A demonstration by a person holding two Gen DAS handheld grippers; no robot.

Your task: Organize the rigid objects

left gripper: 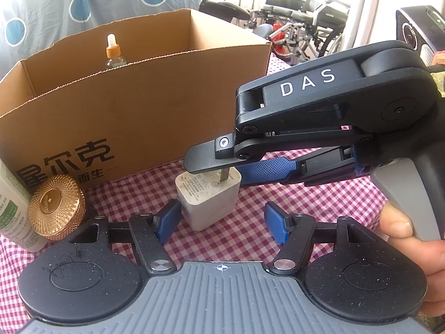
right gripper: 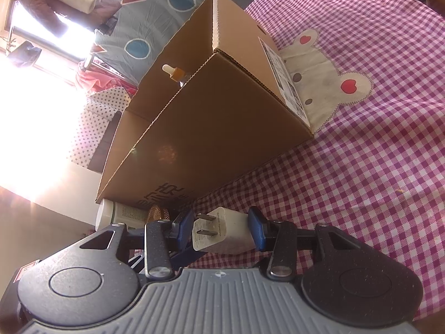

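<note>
A white charger plug (left gripper: 208, 200) stands on the checked tablecloth with its prongs up. My right gripper (left gripper: 219, 171) reaches in from the right, rolled on its side. One finger lies on the prongs and its other blue pad (left gripper: 264, 169) sits against the body. In the right wrist view the charger (right gripper: 225, 232) fills the gap of the right gripper (right gripper: 221, 229), which is shut on it. My left gripper (left gripper: 221, 221) is open, one pad on each side of the charger, with a gap at the right pad.
An open cardboard box (left gripper: 139, 105) stands just behind, with a dropper bottle (left gripper: 112, 53) inside. A gold-lidded jar (left gripper: 55, 206) and a white bottle (left gripper: 14, 208) stand at the front left. A person's hand (left gripper: 411, 236) holds the right gripper's handle.
</note>
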